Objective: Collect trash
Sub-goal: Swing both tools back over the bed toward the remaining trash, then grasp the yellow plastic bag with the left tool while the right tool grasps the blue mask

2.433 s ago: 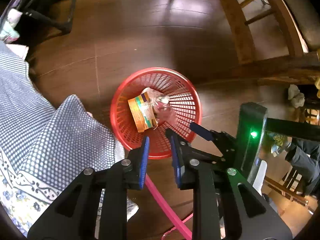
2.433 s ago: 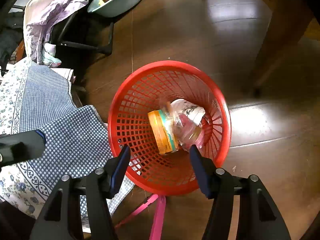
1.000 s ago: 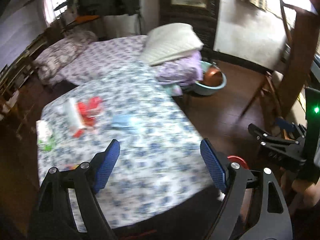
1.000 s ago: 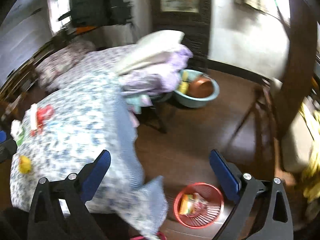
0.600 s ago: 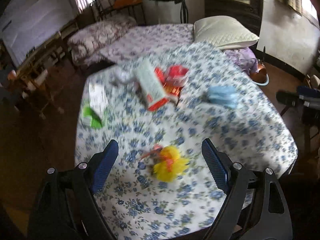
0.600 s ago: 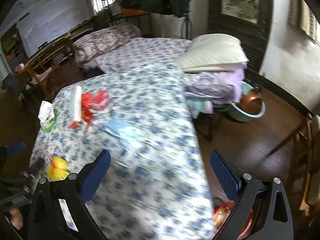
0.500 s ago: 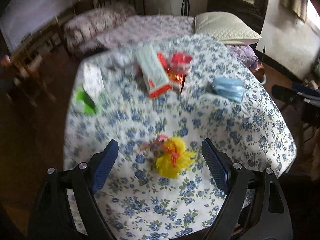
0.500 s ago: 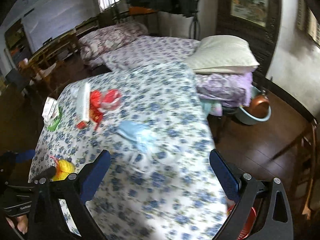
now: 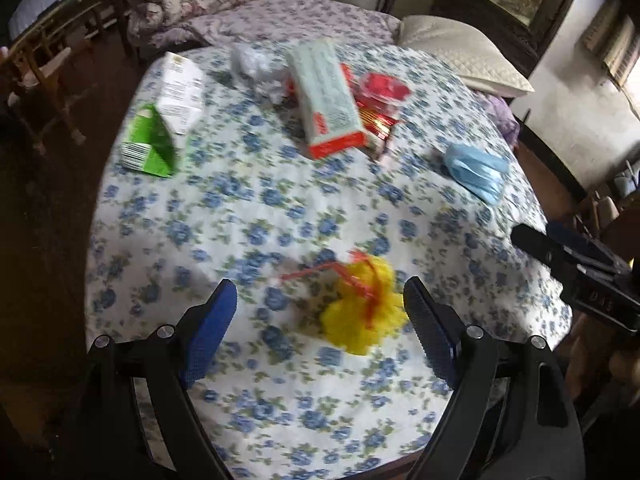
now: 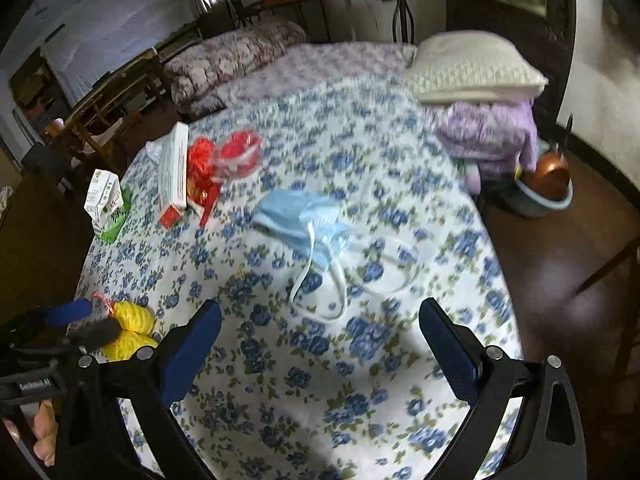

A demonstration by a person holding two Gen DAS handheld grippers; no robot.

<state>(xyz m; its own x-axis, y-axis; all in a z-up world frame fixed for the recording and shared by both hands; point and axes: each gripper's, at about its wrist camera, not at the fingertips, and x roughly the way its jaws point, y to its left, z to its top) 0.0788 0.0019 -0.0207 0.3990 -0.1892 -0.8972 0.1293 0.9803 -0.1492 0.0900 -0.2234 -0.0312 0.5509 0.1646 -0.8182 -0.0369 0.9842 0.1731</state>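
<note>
Both grippers are over the round table (image 9: 256,208) with its blue-flowered cloth, and this is the reaching step: picking out the next pieces of trash. The left gripper (image 9: 320,322) points steeply down, jaws spread wide and empty, with the yellow net bundle (image 9: 360,312) lying between the two blue pads but untouched, nearer the right-hand pad. The right gripper (image 10: 320,340) is just as wide open and holds nothing; the blue face mask (image 10: 304,216) lies ahead of it on the cloth, its white loops trailing toward the jaws.

Further back sit more trash: a green-and-white carton (image 9: 164,120), a long pale box with a red end (image 9: 328,100), a red wrapper and cup (image 9: 380,96) beside it, and a crumpled clear bag (image 9: 252,64). No bin shows in either view.

Next move, as I read it: the left needs to drop the rest of the way, centre on the yellow bundle and close. It looks soft and springy, so a deep bite is wise. The right needs to travel forward to the mask and pinch the cloth body, not a loop
</note>
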